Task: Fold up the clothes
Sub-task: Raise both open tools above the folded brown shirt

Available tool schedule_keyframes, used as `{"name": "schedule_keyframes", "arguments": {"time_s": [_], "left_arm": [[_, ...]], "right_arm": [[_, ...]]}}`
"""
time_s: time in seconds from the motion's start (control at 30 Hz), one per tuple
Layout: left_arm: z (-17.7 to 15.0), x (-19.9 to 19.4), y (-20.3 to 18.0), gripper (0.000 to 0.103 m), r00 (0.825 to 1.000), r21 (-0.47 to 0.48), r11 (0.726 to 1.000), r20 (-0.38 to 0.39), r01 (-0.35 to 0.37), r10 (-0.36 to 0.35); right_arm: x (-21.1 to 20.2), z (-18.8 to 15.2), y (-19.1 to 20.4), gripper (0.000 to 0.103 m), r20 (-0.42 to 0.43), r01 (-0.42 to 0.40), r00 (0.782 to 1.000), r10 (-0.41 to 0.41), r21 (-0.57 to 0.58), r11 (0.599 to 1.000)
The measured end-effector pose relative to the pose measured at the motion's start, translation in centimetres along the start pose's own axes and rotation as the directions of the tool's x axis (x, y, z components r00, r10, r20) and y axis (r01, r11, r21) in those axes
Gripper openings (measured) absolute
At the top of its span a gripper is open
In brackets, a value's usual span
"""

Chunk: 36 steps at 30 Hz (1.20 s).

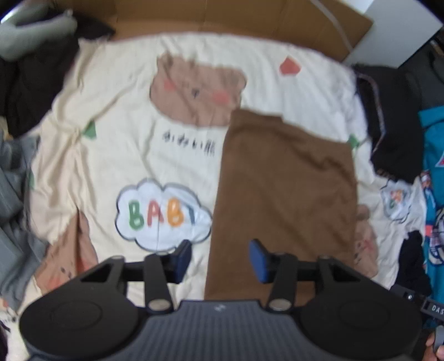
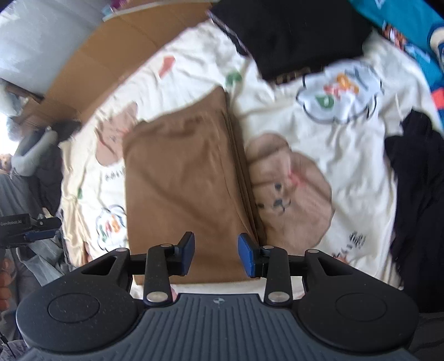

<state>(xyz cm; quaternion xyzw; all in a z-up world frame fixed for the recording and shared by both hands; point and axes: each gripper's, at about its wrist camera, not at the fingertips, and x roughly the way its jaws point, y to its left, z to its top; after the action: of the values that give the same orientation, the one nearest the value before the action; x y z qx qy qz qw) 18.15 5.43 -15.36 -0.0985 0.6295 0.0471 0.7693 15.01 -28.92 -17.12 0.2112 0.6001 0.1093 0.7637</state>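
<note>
A brown garment (image 1: 283, 194) lies folded into a long rectangle on the cream bedsheet (image 1: 111, 116) printed with bears and a "BABY" cloud. My left gripper (image 1: 220, 259) hangs above its near left edge, open, with nothing between the blue pads. In the right wrist view the same brown garment (image 2: 180, 180) shows stacked layers along its right edge. My right gripper (image 2: 216, 255) hovers over its near end, open and holding nothing. The left gripper (image 2: 36, 233) shows at the far left edge of that view.
Black clothes (image 1: 394, 125) lie at the right of the sheet, with a teal printed garment (image 1: 433, 194) beyond them. Grey and dark clothes (image 1: 16, 177) pile up at the left. A brown cardboard sheet (image 1: 222, 16) lies past the far edge. More black cloth (image 2: 416, 180) lies right.
</note>
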Motion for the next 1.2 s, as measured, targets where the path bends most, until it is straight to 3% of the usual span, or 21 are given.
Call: {"name": "schedule_keyframes", "arguments": {"time_s": [0.17, 0.23, 0.63, 0.73, 0.87, 0.93, 1.0, 1.2], "left_arm": [[1.8, -4.4, -1.1, 0.069, 0.998, 0.031, 0.999, 0.058, 0.006, -0.007], [2.6, -5.8, -1.5, 0.07, 0.998, 0.045, 0.999, 0.058, 0.011, -0.014], [7.7, -16.1, -1.0, 0.092, 0.993, 0.152, 0.988, 0.105, 0.029, -0.045], [8.5, -17.4, 0.0, 0.094, 0.996, 0.158, 0.987, 0.087, 0.018, -0.032], [9.1, -17.8, 1.1, 0.093, 0.996, 0.132, 0.991, 0.084, -0.009, -0.002], [9.3, -18.0, 1.1, 0.093, 0.995, 0.102, 0.995, 0.093, 0.016, -0.026], [9.4, -18.0, 0.4, 0.093, 0.994, 0.093, 0.995, 0.099, 0.028, -0.037], [8.9, -17.3, -2.7, 0.093, 0.992, 0.079, 0.997, 0.122, -0.025, 0.015]], "right_arm": [[-2.8, 1.6, 2.6, 0.051, 0.04, 0.015, 0.999, -0.013, -0.056, 0.998], [-3.9, 2.3, 4.0, 0.06, 0.047, 0.016, 0.999, -0.012, -0.08, 0.997], [-10.9, 8.9, 11.4, 0.086, 0.027, -0.004, 1.0, 0.01, -0.209, 0.978], [-11.1, 10.1, 12.7, 0.086, 0.0, 0.004, 1.0, -0.004, -0.235, 0.972], [-10.4, 11.1, 13.5, 0.086, -0.003, 0.078, 0.997, -0.081, -0.236, 0.969], [-9.9, 11.6, 13.9, 0.086, -0.012, 0.115, 0.993, -0.121, -0.222, 0.968], [-9.3, 11.9, 14.1, 0.086, -0.026, 0.098, 0.994, -0.105, -0.198, 0.975], [-6.7, 11.1, 12.3, 0.086, -0.017, 0.048, 0.999, -0.051, -0.149, 0.988]]}}
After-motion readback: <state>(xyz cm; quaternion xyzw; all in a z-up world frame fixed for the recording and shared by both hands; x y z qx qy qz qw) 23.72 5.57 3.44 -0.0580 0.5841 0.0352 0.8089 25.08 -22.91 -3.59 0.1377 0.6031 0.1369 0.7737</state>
